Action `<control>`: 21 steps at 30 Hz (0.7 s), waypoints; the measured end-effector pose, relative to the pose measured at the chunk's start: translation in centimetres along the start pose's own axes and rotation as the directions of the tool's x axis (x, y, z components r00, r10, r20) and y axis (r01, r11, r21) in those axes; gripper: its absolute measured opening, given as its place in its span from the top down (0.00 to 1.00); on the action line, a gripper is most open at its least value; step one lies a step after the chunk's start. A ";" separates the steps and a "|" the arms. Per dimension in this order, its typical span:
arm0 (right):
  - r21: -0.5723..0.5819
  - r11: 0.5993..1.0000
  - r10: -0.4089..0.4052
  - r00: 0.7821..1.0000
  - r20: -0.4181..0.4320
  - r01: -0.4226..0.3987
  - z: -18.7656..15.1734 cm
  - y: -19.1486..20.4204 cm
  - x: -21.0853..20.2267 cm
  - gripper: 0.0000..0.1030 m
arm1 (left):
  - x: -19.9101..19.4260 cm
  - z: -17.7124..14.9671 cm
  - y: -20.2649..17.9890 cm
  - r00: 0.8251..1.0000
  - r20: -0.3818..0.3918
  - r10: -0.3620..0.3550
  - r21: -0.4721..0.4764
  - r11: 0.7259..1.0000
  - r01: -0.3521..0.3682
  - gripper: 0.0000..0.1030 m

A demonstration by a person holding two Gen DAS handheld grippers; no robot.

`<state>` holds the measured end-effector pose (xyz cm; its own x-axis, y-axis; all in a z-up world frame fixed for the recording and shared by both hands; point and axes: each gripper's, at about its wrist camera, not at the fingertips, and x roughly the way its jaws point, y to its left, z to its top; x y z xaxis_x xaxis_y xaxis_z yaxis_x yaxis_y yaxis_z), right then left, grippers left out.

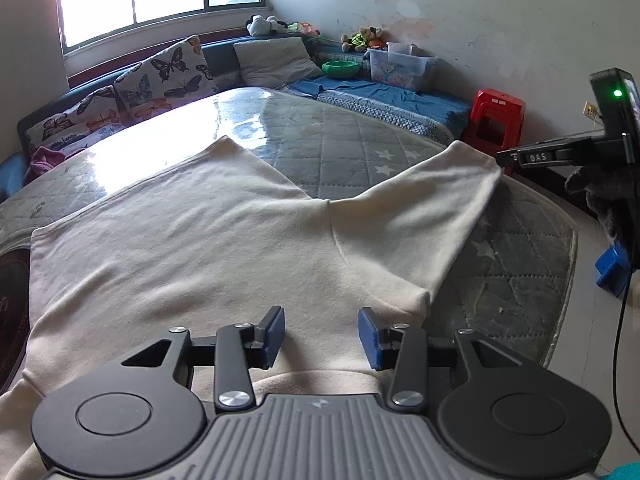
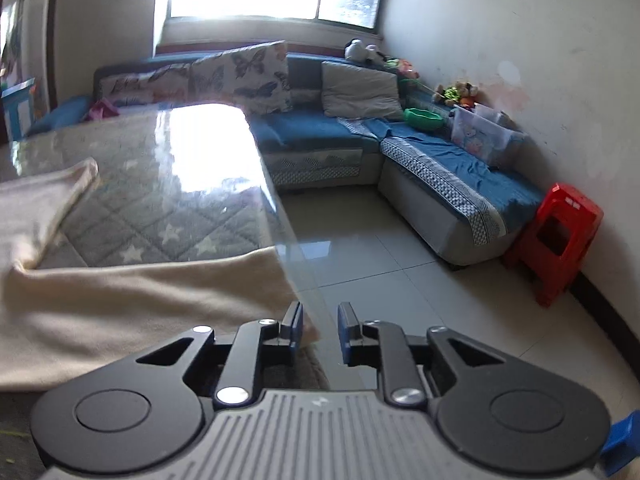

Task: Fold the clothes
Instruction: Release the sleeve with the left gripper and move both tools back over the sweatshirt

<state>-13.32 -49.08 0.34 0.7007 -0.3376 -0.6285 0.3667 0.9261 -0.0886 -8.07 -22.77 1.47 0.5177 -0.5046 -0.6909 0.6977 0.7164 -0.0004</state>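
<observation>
A cream garment (image 1: 208,240) lies spread flat on the quilted table cover (image 1: 340,152), its two legs or sleeves pointing away. My left gripper (image 1: 322,334) is open just above the garment's near edge, empty. My right gripper (image 2: 318,330) is open at the table's right edge, over the corner of the cream garment (image 2: 140,296), holding nothing. The right gripper also shows in the left wrist view (image 1: 508,158), at the tip of the right cloth limb.
The glass-topped table (image 2: 280,216) has its right edge beside tiled floor (image 2: 380,264). A blue sofa (image 2: 440,168) with pillows, a clear bin (image 2: 484,136) and a green bowl runs along the walls. A red stool (image 2: 560,240) stands by the wall.
</observation>
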 end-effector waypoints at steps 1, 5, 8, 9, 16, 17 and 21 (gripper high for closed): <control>0.022 1.000 0.010 1.000 0.000 -0.010 -0.1 -0.3 -0.5 0.81 | -0.1 0.1 -0.1 1.000 0.006 -0.002 -0.002 1.000 0.002 0.57; 0.111 0.990 0.094 0.995 -0.023 -0.091 -1.0 -1.2 -1.2 0.79 | -0.1 0.6 -0.6 1.000 0.021 -0.020 0.003 1.000 0.020 0.57; 0.140 0.986 0.101 0.994 -0.034 -0.095 -1.3 -1.2 -0.6 0.79 | 0.2 0.5 -1.1 1.000 0.016 -0.022 0.020 1.000 0.022 0.57; 0.144 0.986 0.095 0.995 -0.034 -0.089 -1.3 -1.2 -0.3 0.79 | 0.3 0.5 -1.2 1.000 0.013 -0.021 0.025 0.999 0.021 0.57; 0.197 0.977 0.089 0.996 -0.018 -0.084 -0.9 -1.4 0.4 0.80 | 0.3 0.4 -1.3 1.000 0.008 -0.024 0.022 0.999 0.024 0.57; 0.211 0.973 0.104 0.994 -0.014 -0.099 -0.7 -1.5 0.3 0.79 | 0.1 0.5 -1.2 1.000 0.012 -0.021 0.017 1.000 0.021 0.57; 0.240 0.964 0.124 0.992 -0.020 -0.116 -0.8 -1.4 0.8 0.72 | -0.5 0.9 -0.8 0.999 0.029 -0.014 0.006 1.000 0.013 0.57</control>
<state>-13.80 -50.48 -0.65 0.7284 -0.2167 -0.6500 0.4191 0.8914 0.1726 -8.45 -23.50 2.44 0.5223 -0.5281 -0.6695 0.7078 0.7064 -0.0051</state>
